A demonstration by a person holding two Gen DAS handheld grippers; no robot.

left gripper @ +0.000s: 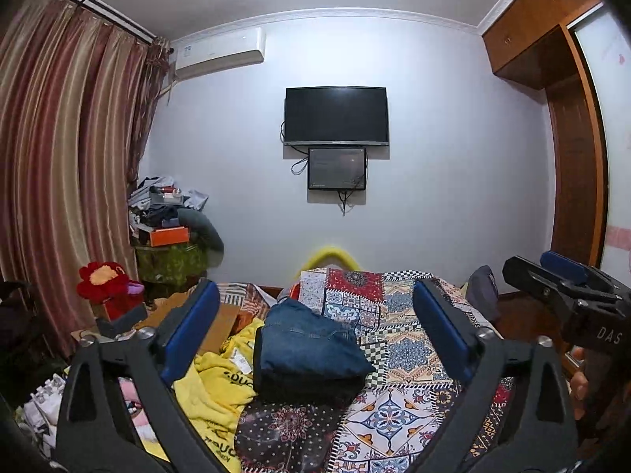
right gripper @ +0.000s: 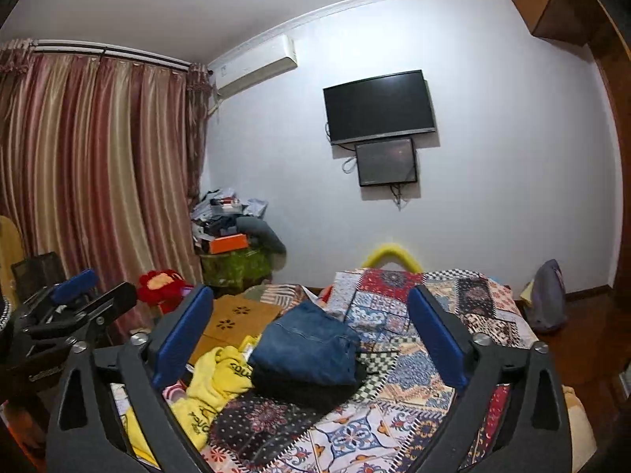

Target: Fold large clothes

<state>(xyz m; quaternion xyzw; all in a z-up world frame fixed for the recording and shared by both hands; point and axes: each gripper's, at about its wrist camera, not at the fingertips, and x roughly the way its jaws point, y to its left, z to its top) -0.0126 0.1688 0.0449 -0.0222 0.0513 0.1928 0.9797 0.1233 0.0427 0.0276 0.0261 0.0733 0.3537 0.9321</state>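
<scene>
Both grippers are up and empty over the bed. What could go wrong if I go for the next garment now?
1. The folded jeans sit on a dark folded item, right beside the crumpled yellow garment; pulling that may topple the stack.
2. The left hand-held gripper and right hand-held gripper are open and close together, so they might collide.
3. The patterned bedspread could get pinched with the cloth.

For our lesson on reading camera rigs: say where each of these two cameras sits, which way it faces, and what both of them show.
Left wrist: sits on the left gripper, faces down the bed toward the television; its open fingers frame the folded jeans; the right gripper and some fingers show at the right edge.
Right wrist: sits on the right gripper, same heading; the left gripper shows at the left.
Shared: jeans, yellow garment, patchwork bedspread, television.
</scene>
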